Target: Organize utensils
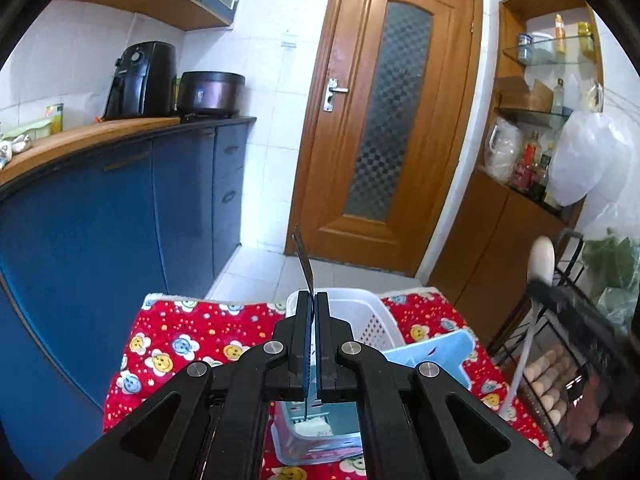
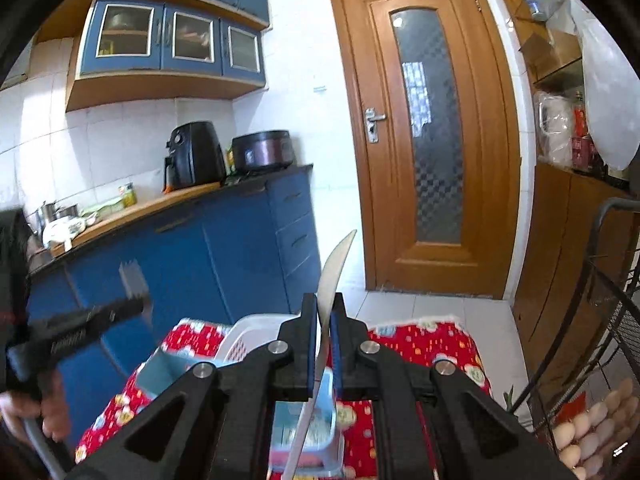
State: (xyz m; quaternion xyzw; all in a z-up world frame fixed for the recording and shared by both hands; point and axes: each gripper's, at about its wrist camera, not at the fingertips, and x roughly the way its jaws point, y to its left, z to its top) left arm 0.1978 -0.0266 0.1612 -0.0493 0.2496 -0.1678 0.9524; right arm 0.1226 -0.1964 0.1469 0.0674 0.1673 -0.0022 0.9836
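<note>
My left gripper (image 1: 313,298) is shut on a thin flat metal utensil (image 1: 304,264) that stands up edge-on between the fingers. In the right wrist view this left gripper (image 2: 138,306) is blurred at the left, and its utensil (image 2: 131,280) shows a toothed top. My right gripper (image 2: 325,300) is shut on a pale spoon (image 2: 334,268) that curves upward. From the left wrist view the spoon's oval bowl (image 1: 542,256) shows above the blurred right gripper (image 1: 544,286). Below both sit a white perforated basket (image 1: 372,320), a light blue tray (image 1: 436,350) and a clear blue-tinted box (image 1: 320,436).
A red flowered cloth (image 1: 180,340) covers the table. A black wire rack with eggs (image 1: 560,380) stands close on the right. Blue cabinets (image 1: 100,220) run along the left, and a wooden door (image 1: 392,120) is ahead. A person's hand (image 2: 52,412) holds the left gripper.
</note>
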